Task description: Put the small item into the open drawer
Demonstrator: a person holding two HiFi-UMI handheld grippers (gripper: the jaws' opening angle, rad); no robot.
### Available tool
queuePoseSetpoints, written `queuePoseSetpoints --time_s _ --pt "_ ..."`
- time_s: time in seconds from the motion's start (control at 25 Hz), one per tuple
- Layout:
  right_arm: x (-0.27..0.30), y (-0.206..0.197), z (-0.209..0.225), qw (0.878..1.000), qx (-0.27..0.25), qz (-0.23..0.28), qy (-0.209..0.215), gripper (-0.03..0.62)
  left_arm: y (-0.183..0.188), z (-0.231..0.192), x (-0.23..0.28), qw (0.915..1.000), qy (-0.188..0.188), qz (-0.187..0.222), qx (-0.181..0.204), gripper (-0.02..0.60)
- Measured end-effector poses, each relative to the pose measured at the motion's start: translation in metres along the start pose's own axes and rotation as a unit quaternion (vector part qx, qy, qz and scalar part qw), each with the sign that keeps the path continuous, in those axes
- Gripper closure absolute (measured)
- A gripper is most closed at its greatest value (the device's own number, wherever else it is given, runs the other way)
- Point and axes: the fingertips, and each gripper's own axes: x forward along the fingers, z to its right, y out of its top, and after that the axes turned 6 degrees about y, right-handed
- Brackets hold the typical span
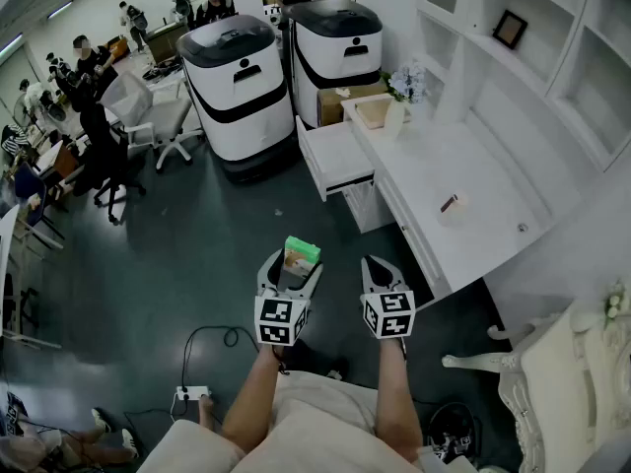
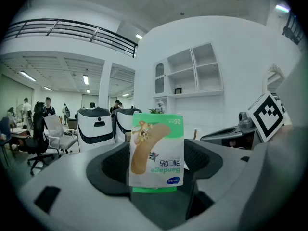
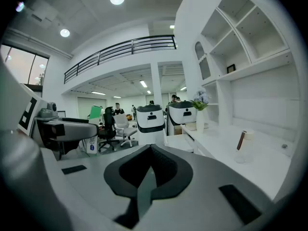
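A green-and-white bandage box (image 1: 301, 253) stands upright between the jaws of my left gripper (image 1: 292, 262), which is shut on it. In the left gripper view the box (image 2: 156, 148) fills the middle, printed side toward the camera, upside down. My right gripper (image 1: 376, 264) hangs beside it to the right, shut and empty; its pads meet in a line (image 3: 150, 150). The open white drawer (image 1: 335, 156) sticks out from the left end of the white desk (image 1: 493, 180), ahead of both grippers. It also shows in the right gripper view as a drawer (image 3: 179, 139).
Two white-and-black robot units (image 1: 239, 87) stand behind the drawer. A small bottle (image 1: 452, 205) and a flower vase (image 1: 399, 101) are on the desk. An ornate white chair (image 1: 557, 382) is at the lower right. A power strip (image 1: 192, 394) lies on the floor. People sit at the far left.
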Motion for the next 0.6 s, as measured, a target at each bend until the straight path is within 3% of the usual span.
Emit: queuePoseSetpoints --time_s 0.6 --pt "0.008 -0.004 0.004 0.998 0.048 0.009 0.038 0.574 0.007 -0.015 0.007 0.9998 0.013 -0.017 -0.001 0.222"
